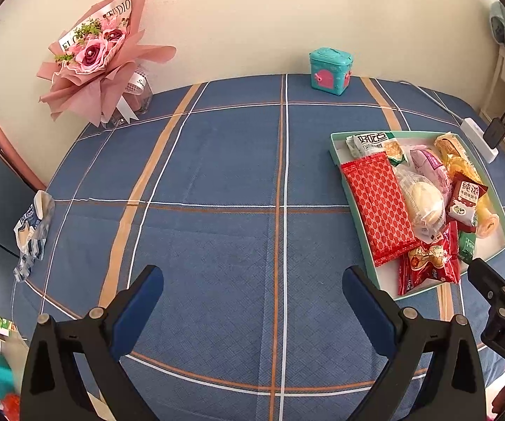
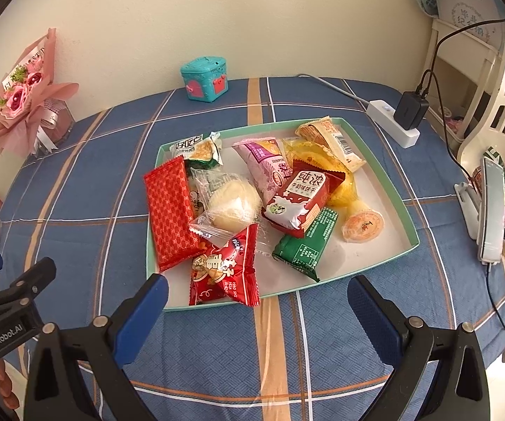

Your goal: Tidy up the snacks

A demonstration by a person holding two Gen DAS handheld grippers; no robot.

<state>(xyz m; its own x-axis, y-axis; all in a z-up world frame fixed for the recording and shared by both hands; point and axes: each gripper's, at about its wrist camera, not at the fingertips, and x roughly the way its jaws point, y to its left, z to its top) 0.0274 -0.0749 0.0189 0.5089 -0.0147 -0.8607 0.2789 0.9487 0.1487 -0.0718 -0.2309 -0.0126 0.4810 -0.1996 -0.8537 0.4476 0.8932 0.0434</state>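
Your snacks (image 2: 252, 207) all lie heaped in the tray (image 2: 405, 217), which sits toward the bench's right edge: a long red pack (image 2: 170, 210) along the tray's left wall, a clear-wrapped bun (image 2: 233, 207) beside it, a milk-biscuit pack (image 2: 296, 198) on top of the middle, a green bar (image 2: 305, 245) and a jelly cup (image 2: 363, 226) toward the near right corner, and a red pouch (image 2: 224, 270) hanging over the near rim. Judging by this, gathering looks finished or nearly so; no snack lies loose on the blue cloth (image 1: 217, 182), though the pile itself is unsorted, so tidying may be left. Your right gripper (image 2: 257, 310) hangs released over the tray's near rim, grasping nothing; your left gripper (image 1: 252, 294) is likewise spread wide over bare cloth near the bench's front edge. Only the left view shows you the crumpled wrapper (image 1: 33, 231) at the left edge; only the right view shows the power strip (image 2: 394, 122) and the phone (image 2: 492, 210) at the right edge.
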